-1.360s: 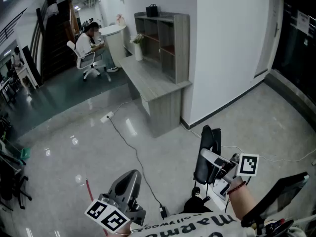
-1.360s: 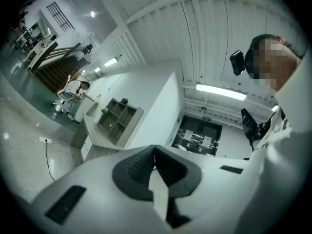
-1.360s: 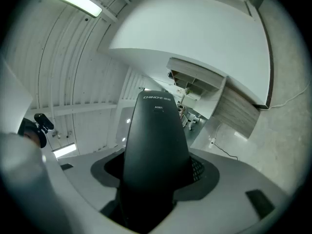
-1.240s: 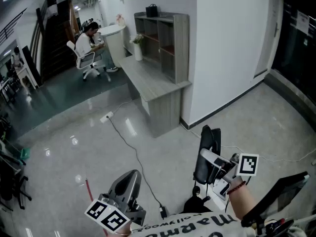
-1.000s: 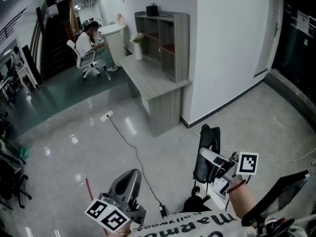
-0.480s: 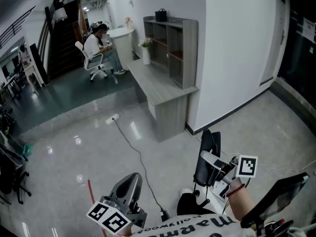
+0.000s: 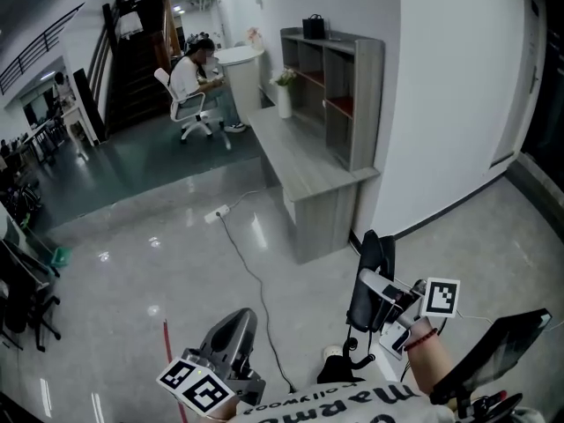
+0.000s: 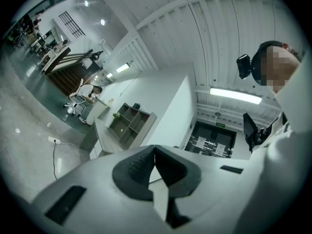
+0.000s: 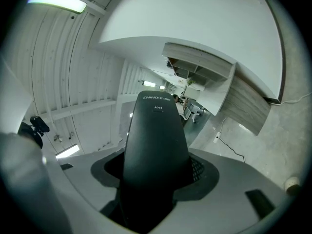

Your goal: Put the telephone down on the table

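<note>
Shifted rightward across the head view since the earlier frames, the table (image 7: 310, 161) and its shelf unit (image 7: 339, 82) are being shown. The telephone (image 7: 371, 271) is being pinched upright in the right gripper (image 7: 377, 296), well apart from the table. The left gripper (image 7: 231, 329) is being held pressed together, empty. A black bag (image 7: 314, 26) is being borne atop the shelf unit.

floor (image 7: 132, 263): glossy grey | wall (image 7: 441, 104): white | shelf unit (image 7: 366, 104): grey wood
</note>
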`<state>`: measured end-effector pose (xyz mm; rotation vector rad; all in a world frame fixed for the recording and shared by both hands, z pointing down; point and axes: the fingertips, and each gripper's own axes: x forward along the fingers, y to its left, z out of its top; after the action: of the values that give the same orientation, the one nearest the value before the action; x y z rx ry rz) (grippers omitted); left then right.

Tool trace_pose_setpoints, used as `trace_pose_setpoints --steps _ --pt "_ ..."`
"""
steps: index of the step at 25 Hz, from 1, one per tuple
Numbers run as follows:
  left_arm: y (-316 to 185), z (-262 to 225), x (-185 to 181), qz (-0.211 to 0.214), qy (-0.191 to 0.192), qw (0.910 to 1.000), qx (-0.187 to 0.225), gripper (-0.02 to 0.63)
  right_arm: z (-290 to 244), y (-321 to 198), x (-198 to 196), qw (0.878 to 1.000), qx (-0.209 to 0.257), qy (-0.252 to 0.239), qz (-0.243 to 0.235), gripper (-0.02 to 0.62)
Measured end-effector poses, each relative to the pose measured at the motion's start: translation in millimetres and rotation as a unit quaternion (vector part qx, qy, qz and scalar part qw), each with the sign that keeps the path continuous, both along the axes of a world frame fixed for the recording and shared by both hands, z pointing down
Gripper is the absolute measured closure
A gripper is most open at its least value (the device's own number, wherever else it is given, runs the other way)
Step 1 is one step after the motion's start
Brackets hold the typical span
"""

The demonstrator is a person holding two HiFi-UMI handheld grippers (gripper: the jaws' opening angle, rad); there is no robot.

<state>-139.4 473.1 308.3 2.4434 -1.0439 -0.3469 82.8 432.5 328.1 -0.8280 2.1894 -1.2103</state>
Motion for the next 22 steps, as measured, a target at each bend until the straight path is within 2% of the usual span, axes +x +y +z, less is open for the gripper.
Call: trace_pose_setpoints --steps 6,12,14,19,22 --pt "-61 -5 7 -0.033 0.006 0.9994 0.001 0.597 -6 -76 14 0.999 0.008 0.021 -0.027 0.311" --pt "-142 6 24 -0.064 0.011 0.9975 -0.026 0.596 -5 -165 35 0.999 0.006 0.012 -0.049 0.311" --pt "-157 6 26 -0.073 0.012 0.9967 -0.033 0.597 -5 -178 38 0.998 0.004 0.013 -0.056 0.311" --pt "-157 4 8 -0.098 0.010 0.9943 -0.042 0.597 -6 -177 34 0.998 -0.002 0.021 -0.056 0.311" --pt "-189 10 17 -0.114 0.009 0.9923 -0.048 0.597 0 -210 49 0.998 -0.002 0.022 -0.061 0.311"
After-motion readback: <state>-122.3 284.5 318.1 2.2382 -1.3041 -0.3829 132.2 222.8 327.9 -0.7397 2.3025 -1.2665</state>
